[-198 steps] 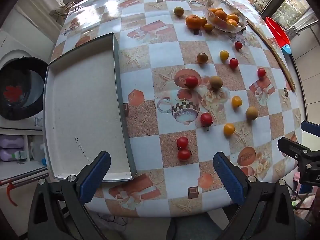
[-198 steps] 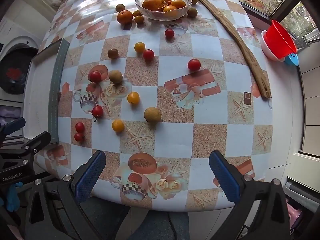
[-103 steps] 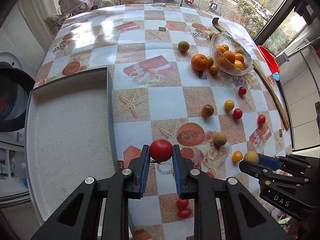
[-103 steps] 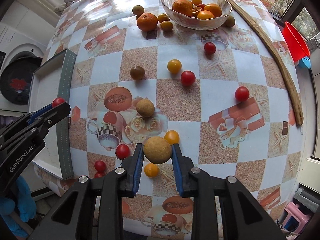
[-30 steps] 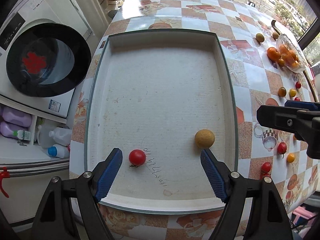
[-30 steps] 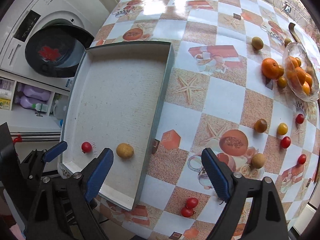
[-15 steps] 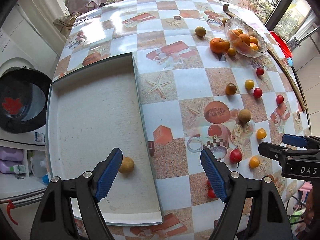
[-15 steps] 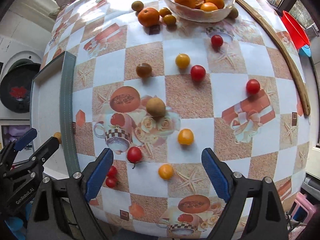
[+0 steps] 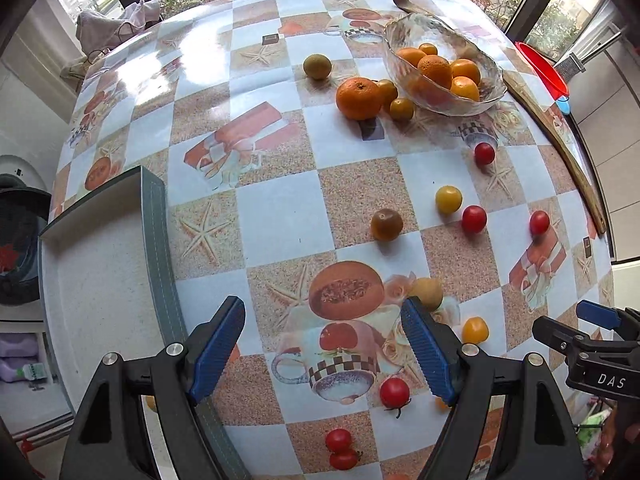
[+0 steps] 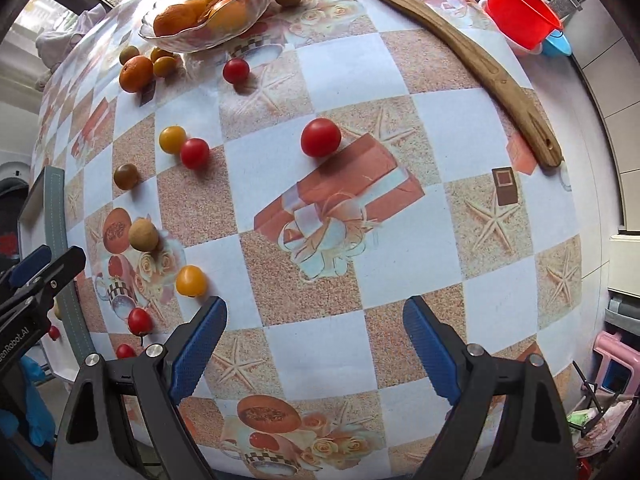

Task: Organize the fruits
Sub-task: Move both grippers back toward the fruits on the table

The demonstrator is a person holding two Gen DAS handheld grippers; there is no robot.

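A round surface (image 9: pixel 276 216) covered in a checked oilcloth printed with starfish, gift boxes and teacups stands beside large windows giving onto a street. A grey rectangular tray (image 9: pixel 156 232) with a pale speckled floor sits at the surface's left edge. A clear glass bowl (image 9: pixel 400 46) at the far side holds several oranges, and a large loose orange (image 9: pixel 358 98) lies just beside it with two small yellow-orange fruits touching or nearly touching it. A long curved wooden board (image 10: pixel 460 48) lies along the right rim, with a red plastic bowl (image 10: pixel 520 10) beyond it.

Small fruits are scattered on the oilcloth: a red cherry tomato (image 10: pixel 320 137) sits alone near the printed gift box; a yellow cherry tomato (image 10: pixel 172 139) touches another red one (image 10: pixel 194 153); a brownish tomato (image 9: pixel 386 224) lies apart from them; a tan round fruit (image 10: pixel 143 234) rests beside the printed melon; an orange-yellow tomato (image 10: pixel 191 280) lies near the right hand-held gripper's left finger.

The left hand-held gripper (image 9: pixel 322 346) hovers over the printed teacup with its blue-padded fingers spread wide and nothing between them. The right hand-held gripper (image 10: pixel 314 344) is likewise spread wide above bare oilcloth, carrying nothing.
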